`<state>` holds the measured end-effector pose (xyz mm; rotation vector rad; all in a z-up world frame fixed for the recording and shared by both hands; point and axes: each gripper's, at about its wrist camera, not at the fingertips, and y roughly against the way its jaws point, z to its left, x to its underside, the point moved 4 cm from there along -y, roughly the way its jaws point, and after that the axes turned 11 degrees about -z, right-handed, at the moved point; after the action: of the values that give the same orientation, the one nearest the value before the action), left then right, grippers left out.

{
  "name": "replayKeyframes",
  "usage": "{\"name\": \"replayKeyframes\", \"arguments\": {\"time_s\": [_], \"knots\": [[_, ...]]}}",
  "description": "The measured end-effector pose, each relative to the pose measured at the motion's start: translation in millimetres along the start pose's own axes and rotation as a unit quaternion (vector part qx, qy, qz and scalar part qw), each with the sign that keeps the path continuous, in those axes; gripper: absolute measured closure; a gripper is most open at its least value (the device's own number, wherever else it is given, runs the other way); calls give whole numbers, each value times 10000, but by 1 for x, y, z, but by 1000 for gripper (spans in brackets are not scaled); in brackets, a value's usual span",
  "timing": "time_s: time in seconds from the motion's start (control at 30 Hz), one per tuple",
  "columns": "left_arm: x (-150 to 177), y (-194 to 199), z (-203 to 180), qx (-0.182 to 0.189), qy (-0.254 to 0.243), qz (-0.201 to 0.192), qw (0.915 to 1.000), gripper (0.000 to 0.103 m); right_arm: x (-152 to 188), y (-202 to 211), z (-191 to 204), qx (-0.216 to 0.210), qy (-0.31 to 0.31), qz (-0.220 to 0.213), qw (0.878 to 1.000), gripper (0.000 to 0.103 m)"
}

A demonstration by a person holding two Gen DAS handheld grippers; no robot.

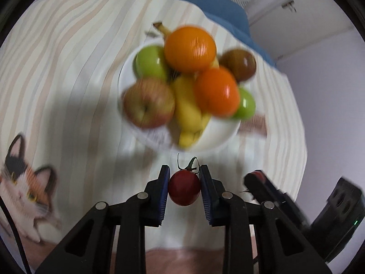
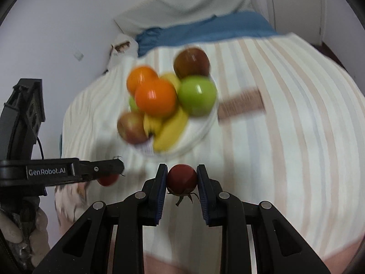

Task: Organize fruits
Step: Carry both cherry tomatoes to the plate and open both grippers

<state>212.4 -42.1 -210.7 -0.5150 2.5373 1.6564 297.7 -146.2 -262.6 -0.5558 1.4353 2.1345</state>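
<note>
A white plate [image 1: 219, 137] on the striped cloth holds oranges [image 1: 190, 49], green apples [image 1: 151, 62], a red apple [image 1: 148, 104], bananas [image 1: 189, 114] and a dark brown fruit [image 1: 239, 65]. My left gripper [image 1: 184, 177] is shut on a red tomato [image 1: 184, 188], stem up, held just short of the plate's near rim. My right gripper [image 2: 181, 174] is shut on another red tomato [image 2: 181, 179], stem down, also near the plate [image 2: 200, 127]. The right gripper shows at the lower right of the left wrist view [image 1: 260, 182]; the left gripper shows at the left of the right wrist view [image 2: 114, 166].
A striped tablecloth [image 1: 68, 68] with a cat print [image 1: 25, 182] covers the table. A brown comb-like object [image 2: 241, 106] lies right of the plate. A blue cloth [image 2: 205, 32] and white walls are behind the table.
</note>
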Motion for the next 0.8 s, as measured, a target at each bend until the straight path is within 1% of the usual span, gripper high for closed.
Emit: {"name": "replayKeyframes", "arguments": {"time_s": [0.1, 0.13, 0.23, 0.3, 0.43, 0.6, 0.63, 0.7, 0.73, 0.8], "knots": [[-15, -17, 1, 48, 169, 17, 9998, 79, -12, -15, 1, -57, 75, -76, 9999, 75], [-19, -22, 0, 47, 190, 49, 9998, 79, -19, -32, 4, -115, 160, -76, 9998, 75], [-25, -32, 0, -30, 153, 123, 9998, 79, -24, -51, 7, -179, 336, -19, 9993, 75], [-26, -39, 1, -64, 128, 169, 9998, 79, -25, -59, 8, -175, 450, 39, 9988, 75], [-31, -40, -1, -69, 47, 176, 9998, 79, -20, -75, 7, -192, 547, 213, 9981, 75], [-37, -50, -6, -222, -116, 145, 9996, 76, -18, -86, 6, -226, 549, 391, 9975, 74], [-37, -53, -8, -252, -121, 151, 9995, 76, -17, -86, 6, -210, 544, 414, 9974, 73], [-36, -53, -7, -357, -138, 164, 9991, 77, -16, -87, 5, -172, 551, 442, 9974, 60], [-34, -53, -8, -387, -144, 171, 9990, 77, -16, -87, 5, -204, 528, 459, 9973, 51], [-32, -52, -7, -533, -167, 182, 9983, 76, -17, -85, 5, -177, 539, 454, 9974, 48]]}}
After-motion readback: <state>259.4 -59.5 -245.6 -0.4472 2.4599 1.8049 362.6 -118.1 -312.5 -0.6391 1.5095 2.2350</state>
